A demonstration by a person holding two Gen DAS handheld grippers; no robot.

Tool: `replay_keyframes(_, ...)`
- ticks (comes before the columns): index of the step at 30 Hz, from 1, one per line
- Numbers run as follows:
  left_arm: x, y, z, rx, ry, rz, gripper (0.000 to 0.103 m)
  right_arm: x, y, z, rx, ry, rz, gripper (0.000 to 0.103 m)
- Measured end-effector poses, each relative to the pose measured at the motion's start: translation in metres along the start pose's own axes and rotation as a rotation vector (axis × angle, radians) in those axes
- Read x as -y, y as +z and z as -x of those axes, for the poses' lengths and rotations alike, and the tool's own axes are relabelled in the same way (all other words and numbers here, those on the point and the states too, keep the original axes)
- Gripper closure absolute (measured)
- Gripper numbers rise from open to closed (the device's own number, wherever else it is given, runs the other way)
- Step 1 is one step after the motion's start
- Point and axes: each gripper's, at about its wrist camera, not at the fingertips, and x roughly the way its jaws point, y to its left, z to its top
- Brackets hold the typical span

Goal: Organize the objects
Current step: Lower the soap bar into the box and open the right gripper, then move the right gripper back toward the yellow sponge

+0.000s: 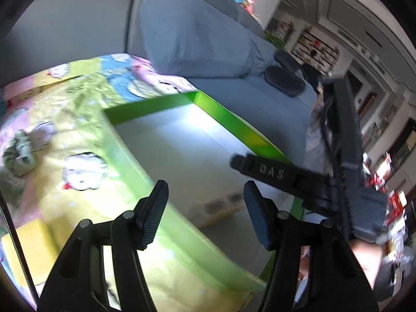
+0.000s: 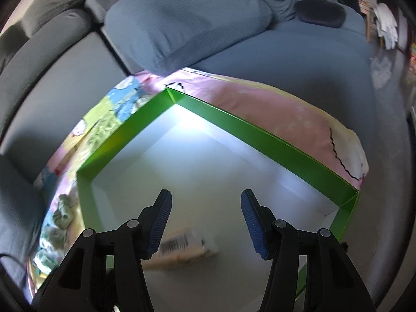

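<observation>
**Two grippers empty over the box**

Both tools are released. Left gripper (image 1: pixel 205 213): jaws spread, nothing between them. Right gripper (image 2: pixel 206 223): the same, hanging over the box interior.

Box (image 2: pixel 249 130): green walls, pale floor, open top, sitting on a patterned blanket (image 1: pixel 78 109) spread over the sofa (image 2: pixel 286 59). Judgement: it serves as the collecting bin, placed flat and open so items can be dropped in from above.

One item lies on the box floor, a small carton (image 2: pixel 184 249) with barcode-like stripes, at 6 o'clock in the right view, just beyond the fingertips. Left view shows it (image 1: pixel 221 208) between the jaws, further off. Judgement: it is already sorted, and the right gripper looks to have nothing more to hold there.

A green scrunchie (image 1: pixel 19 156) lies on the blanket outside the box, 9 o'clock in the left view; in the right view it (image 2: pixel 62 213) sits at 8 o'clock beside the box wall. Judgement: probably the next pickup, nearer the left tool.

Hard to read:
- Motion blur smears both views; carton print illegible.
- Glare at the far box corner washes out the floor there.
- Near box wall is cut off behind the right gripper.
- Yellow object (image 1: pixel 26 249) at 7 o'clock, left view: unidentified.
</observation>
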Motion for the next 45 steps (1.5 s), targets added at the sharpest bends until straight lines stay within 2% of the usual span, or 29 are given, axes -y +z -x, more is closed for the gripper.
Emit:
replay_keyframes(6, -0.033, -0.001, 0.044, 0.104, 0.062, 0.096, 0.034, -0.021, -0.006, -0.007, -0.002, -0.067, 0.053, 0.045)
replay_keyframes(10, -0.047, -0.007, 0.070, 0.137, 0.242, 0.086, 0.033, -0.032, -0.009, -0.001, 0.047, -0.143, 0.073, 0.046)
replay_keyframes(12, -0.056, -0.011, 0.080, 0.136, 0.290, 0.099, 0.033, -0.037, -0.010, 0.001, 0.068, -0.181, 0.094, 0.045)
replay_keyframes(16, -0.082, -0.021, 0.103, 0.177, 0.415, 0.177, 0.033, -0.044, -0.012, 0.007, 0.082, -0.156, 0.092, 0.046)
replay_keyframes(18, -0.095, -0.026, 0.112, 0.185, 0.437, 0.226, 0.033, -0.051, -0.016, 0.012, 0.097, -0.157, 0.090, 0.046)
replay_keyframes(23, -0.108, -0.042, 0.129, 0.189, 0.480, 0.273, 0.033, -0.070, -0.026, 0.007, 0.108, -0.197, 0.141, 0.046)
replay_keyframes(25, -0.113, -0.047, 0.132, 0.182, 0.492, 0.282, 0.033, -0.075, -0.028, 0.000, 0.103, -0.249, 0.169, 0.046)
replay_keyframes(31, -0.124, -0.050, 0.132, 0.176, 0.477, 0.328, 0.033, -0.093, -0.038, 0.000, 0.137, -0.318, 0.281, 0.046)
replay_keyframes(35, -0.122, -0.050, 0.131, 0.169, 0.489, 0.321, 0.033, -0.104, -0.042, -0.003, 0.161, -0.359, 0.354, 0.046)
replay_keyframes(45, -0.134, -0.052, 0.137, 0.178, 0.468, 0.374, 0.033, -0.112, -0.041, -0.002, 0.170, -0.330, 0.384, 0.046)
